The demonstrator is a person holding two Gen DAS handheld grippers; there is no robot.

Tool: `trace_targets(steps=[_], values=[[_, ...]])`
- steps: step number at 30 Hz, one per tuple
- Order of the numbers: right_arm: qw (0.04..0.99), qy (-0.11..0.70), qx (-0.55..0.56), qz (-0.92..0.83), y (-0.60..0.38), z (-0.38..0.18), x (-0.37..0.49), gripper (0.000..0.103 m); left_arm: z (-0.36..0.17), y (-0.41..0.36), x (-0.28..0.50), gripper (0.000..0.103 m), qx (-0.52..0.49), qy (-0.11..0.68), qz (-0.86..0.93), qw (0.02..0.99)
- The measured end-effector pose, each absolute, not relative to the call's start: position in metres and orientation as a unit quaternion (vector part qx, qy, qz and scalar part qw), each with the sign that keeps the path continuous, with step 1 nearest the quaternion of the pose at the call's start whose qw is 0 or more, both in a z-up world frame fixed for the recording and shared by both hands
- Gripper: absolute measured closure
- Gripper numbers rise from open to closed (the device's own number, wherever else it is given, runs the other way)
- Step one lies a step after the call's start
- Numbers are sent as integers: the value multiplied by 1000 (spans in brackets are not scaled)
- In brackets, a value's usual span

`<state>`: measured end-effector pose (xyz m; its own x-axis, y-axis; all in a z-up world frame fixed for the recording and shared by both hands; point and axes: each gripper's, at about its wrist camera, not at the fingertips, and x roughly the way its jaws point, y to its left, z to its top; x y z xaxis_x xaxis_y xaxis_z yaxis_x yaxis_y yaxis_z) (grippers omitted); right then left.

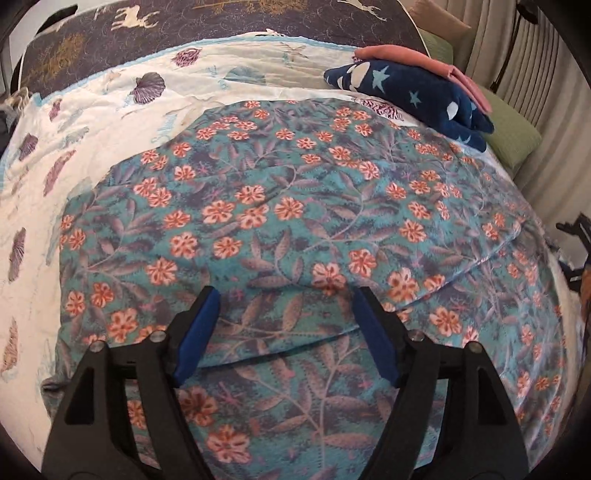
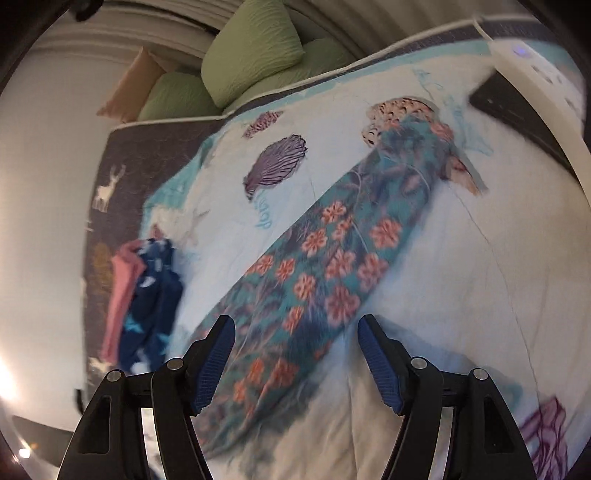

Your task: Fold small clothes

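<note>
We see the floral garment [image 1: 280,206] spread across the white shell-print sheet [image 1: 96,122], its teal cloth folded so that a layered edge runs across the lower part of the left wrist view; its near end passes under the left gripper [image 1: 284,295] and is cut off by the frame, so we cannot tell its full outline. The left gripper stands with its jaws apart over the cloth, the blue pads [image 1: 199,332] clear of the fabric and nothing clamped between them. In the right wrist view the same floral garment [image 2: 317,280] appears as a long narrow band lying diagonally on the sheet [image 2: 461,280], and the picture is blurred, so seams and edges are hard to make out. The right gripper [image 2: 295,325] also has its jaws spread wide, with the band of cloth lying between and beyond them; no pad presses on it. A navy star-print piece [image 1: 413,99] rests on a pink piece [image 1: 406,59] near the far corner of the sheet, well apart from the floral garment. Pale blue script is printed on the sheet [image 1: 164,129], but we cannot read it. A dark bedcover with deer figures [image 1: 133,20] borders the sheet, and green cushions [image 2: 251,55] lie beyond it. A white bar [image 2: 543,96] at the upper right is partly cut off.
</note>
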<state>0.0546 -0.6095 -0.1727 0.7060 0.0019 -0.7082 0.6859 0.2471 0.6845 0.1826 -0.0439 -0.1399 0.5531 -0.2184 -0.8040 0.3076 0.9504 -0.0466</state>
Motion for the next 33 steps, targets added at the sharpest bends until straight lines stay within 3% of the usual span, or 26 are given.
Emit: trace_targets(steps=[5,14,16,18,20,25,27,30,32,33], values=[[749,353,481,-288,-613,-171,74,33,-139,-39,185,26,44,448,-151,880],[682,291,579,-340,-662,-197,45,73,-139,-36,185,26,34,445,-155,881],[684,292,586,-322,-665,-196,51,92,-139,-35,184,26,29,444,-158,882],[677,259,635,-266,-665,-198,53,95,-139,-33,185,26,23,443,-161,882],[686,214,664,-206,-656,-185,58,95,-139,-32,185,25,19,443,-163,881],[781,173,600,2,-575,-100,110,95,-139,-32,185,25,18,442,-164,881],[797,181,569,87,-530,-75,130,95,-139,-31,185,25,14,442,-166,882],[840,258,431,205,-418,-42,163,91,-138,-26,186,25,-2,442,-172,880],[850,318,346,237,-354,-46,173,77,-136,-21,186,25,-21,443,-177,878],[848,350,316,243,-329,-55,176,60,-135,-18,186,25,-29,444,-179,877]])
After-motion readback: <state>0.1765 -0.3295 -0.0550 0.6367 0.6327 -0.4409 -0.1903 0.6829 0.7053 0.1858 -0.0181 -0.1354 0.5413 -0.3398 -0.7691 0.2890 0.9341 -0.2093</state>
